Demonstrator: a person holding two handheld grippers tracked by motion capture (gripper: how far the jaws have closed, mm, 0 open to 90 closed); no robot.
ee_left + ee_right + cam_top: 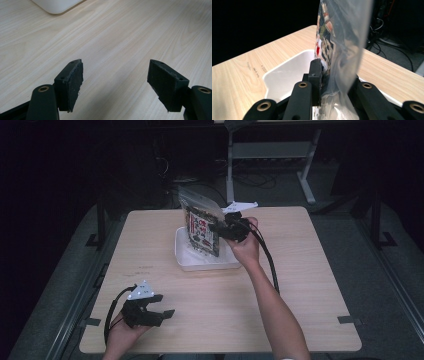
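High view: my right gripper [223, 226] holds a clear plastic bag [200, 222] of printed packets upright over the white tray [186, 262], which sits just past the middle of the worktop [300, 285], toward 12 o'clock.
Bag: it stands on edge, its lower end down inside the tray and its top tilted toward 11 o'clock; I judge it is kept upright so it can go into or come out of the tray without snagging the rim.
Right gripper: clamped on the bag's side from the 3 o'clock direction, roughly halfway up its height.
Right gripper view: the jaws pinch the bag [342, 50], the film bunching between them; the tray [284, 75] lies open beneath, so the load hangs over its hollow.
Grip reason: pinching the thin side edge keeps the flat face free and lets the bag swing plumb.
Left gripper: my left gripper [150, 312] rests near the worktop's 7 o'clock corner, well apart from the tray.
Left gripper view: the jaws stand wide with nothing between them, bare wood below, a tray corner [56, 5] at 11 o'clock.
Left reason: I judge it waits aside so the right arm works unobstructed.
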